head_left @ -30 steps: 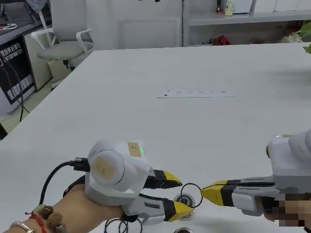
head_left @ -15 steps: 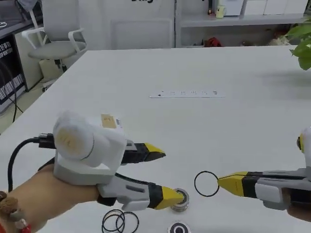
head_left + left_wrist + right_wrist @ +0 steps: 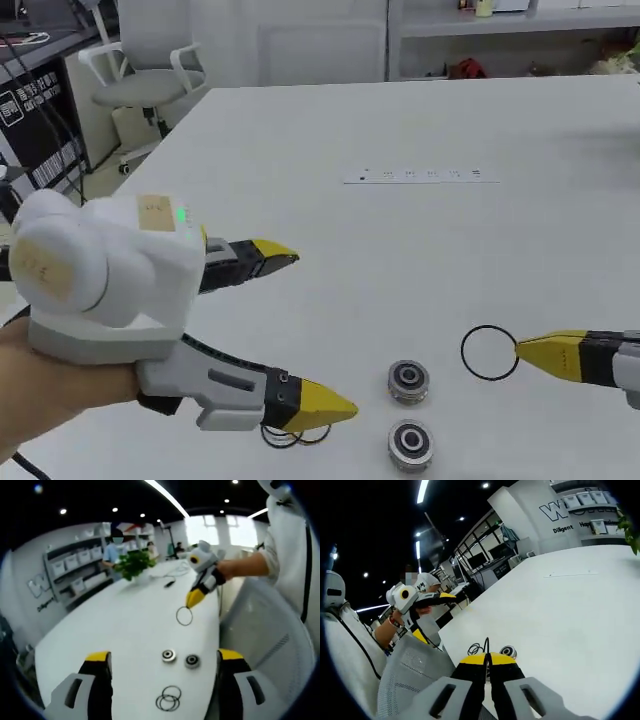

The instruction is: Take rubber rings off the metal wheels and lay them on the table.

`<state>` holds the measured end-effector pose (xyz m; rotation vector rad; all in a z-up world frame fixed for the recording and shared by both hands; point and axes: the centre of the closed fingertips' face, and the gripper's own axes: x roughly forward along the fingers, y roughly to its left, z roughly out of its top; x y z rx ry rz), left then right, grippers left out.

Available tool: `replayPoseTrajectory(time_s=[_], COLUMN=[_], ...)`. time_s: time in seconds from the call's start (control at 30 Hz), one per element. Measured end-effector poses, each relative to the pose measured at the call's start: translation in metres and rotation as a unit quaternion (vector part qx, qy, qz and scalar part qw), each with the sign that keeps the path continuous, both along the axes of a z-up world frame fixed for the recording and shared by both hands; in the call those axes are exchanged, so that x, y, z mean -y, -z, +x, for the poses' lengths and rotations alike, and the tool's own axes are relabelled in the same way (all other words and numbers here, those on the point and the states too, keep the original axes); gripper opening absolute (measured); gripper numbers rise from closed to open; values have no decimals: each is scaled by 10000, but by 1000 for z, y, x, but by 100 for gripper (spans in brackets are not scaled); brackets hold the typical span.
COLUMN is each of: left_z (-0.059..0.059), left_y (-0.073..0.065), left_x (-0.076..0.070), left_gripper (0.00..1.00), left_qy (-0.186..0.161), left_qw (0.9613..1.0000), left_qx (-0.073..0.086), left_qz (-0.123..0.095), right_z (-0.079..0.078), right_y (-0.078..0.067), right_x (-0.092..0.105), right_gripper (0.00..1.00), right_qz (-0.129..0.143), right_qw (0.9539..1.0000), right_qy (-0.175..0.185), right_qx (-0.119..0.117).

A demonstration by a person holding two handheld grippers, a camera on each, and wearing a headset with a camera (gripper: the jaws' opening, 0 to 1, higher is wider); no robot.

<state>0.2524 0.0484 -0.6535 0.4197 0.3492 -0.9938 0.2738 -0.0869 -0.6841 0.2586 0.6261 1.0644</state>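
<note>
Since thin black rubber ring (image 3: 489, 353) hangs pinched at yellow tips of right gripper (image 3: 522, 350), jaws closed on its edge, ring is clear of wheels, likely ready for laying on white table (image 3: 420, 250). Two small round metal wheels (image 3: 408, 381) stand between both grippers' tips, near held ring, apparently stripped. Under left gripper (image 3: 323, 333) lower jaw tip lies pile of loose black rings (image 3: 295, 435). Left jaws spread wide, holding nothing, hand raised over table. Right gripper low, level, pointing toward left one.
</note>
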Motion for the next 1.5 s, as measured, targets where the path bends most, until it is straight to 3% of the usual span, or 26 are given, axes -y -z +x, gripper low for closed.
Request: replayPoseTrajectory(time_s=[0.07, 0.43, 0.63, 0.67, 0.73, 0.8, 1.13, 1.5], left_z=[-1, -14, -17, -18, -18, -18, -24, -12], left_y=[-4, -14, -9, -9, -12, -11, 12, 35], left_x=[-12, -82, -112, -117, -124, -132, -173, -190], left_gripper=[90, 94, 96, 96, 98, 99, 100, 100], left_qy=[-153, -706, -946, -998, -1107, -1160, -1367, -1274], left_qw=[9998, 9972, 9948, 9939, 9912, 9903, 9877, 9888], left_qx=[91, 190, 140, 110, 107, 133, -30, -220], left_qz=[-20, -179, -346, -457, -713, -748, -764, -746], right_z=[0, -4, -10, -12, -14, -15, -10, -14], right_y=[-5, -24, -30, -30, -29, -28, -21, 9], right_x=[-6, -47, -73, -78, -87, -94, -136, -162], right_gripper=[0, 0, 0, 0, 0, 0, 0, 0], right_qz=[40, 23, -6, -37, -94, -149, -303, -570], right_qw=[10000, 9996, 9991, 9989, 9986, 9981, 9964, 9943], right_qy=[-23, -229, -359, -404, -469, -543, -766, -896], right_qx=[14, 157, 211, 220, 228, 230, 208, -50])
